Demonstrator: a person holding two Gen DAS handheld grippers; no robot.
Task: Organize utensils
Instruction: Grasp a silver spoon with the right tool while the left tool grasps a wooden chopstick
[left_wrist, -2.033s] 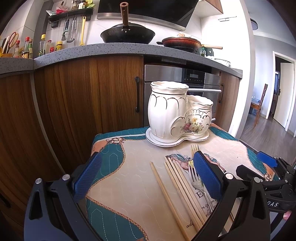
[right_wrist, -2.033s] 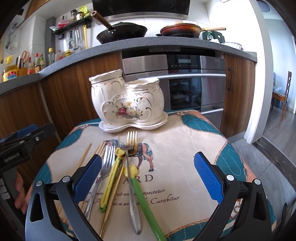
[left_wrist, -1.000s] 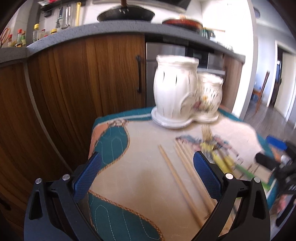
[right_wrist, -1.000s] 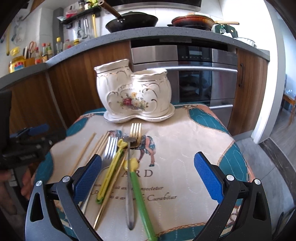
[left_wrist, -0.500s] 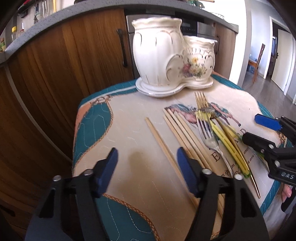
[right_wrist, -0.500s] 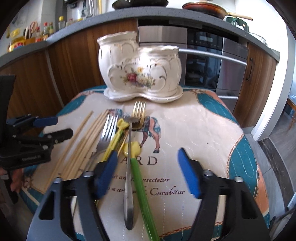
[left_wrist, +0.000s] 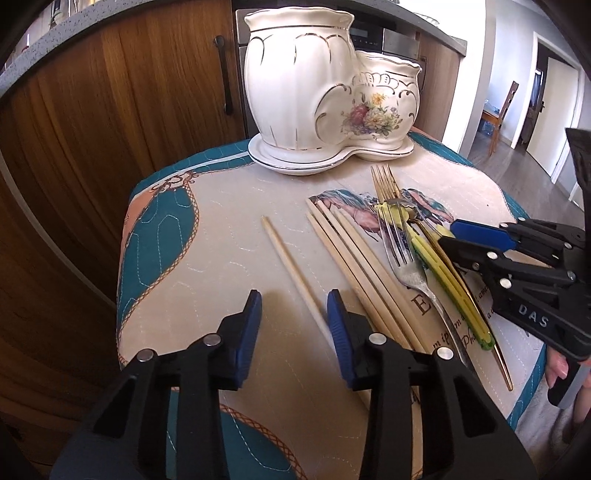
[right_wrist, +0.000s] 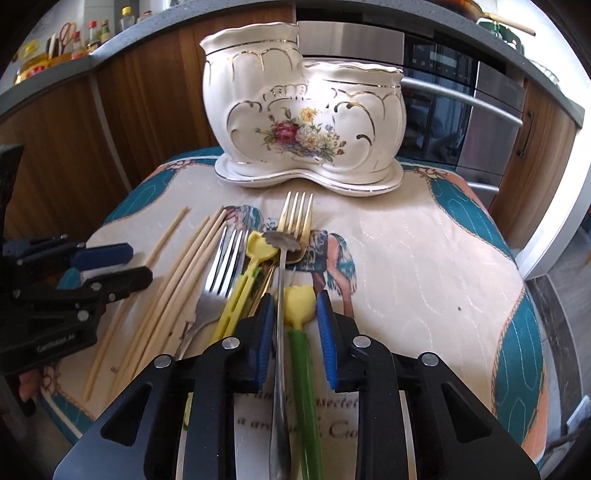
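Observation:
A white floral two-pot holder (left_wrist: 314, 92) (right_wrist: 303, 110) stands at the table's far side. My left gripper (left_wrist: 294, 319) hovers low over a lone wooden chopstick (left_wrist: 291, 269). Its jaws are closing with the chopstick between them, and the pads are not pressing it. Beside it lie more chopsticks (left_wrist: 354, 258), a silver fork (left_wrist: 406, 266) and a gold fork (left_wrist: 384, 184). My right gripper (right_wrist: 295, 321) is closing around a thin silver spoon handle (right_wrist: 280, 295) and a yellow tulip-headed green stick (right_wrist: 301, 332). Small gaps still show at the pads.
A quilted cream and teal cloth (right_wrist: 424, 258) covers the small table. Wooden cabinets (left_wrist: 110, 129) and an oven (right_wrist: 443, 103) stand close behind. A yellow-green utensil (right_wrist: 240, 291) lies left of the right gripper. A person's fingers (left_wrist: 554, 365) hold the right gripper's handle.
Both grippers have dropped towards the table and tilted down. Both pairs of jaws have narrowed from wide open, the left about the lone chopstick, the right about the spoon handle and green stick.

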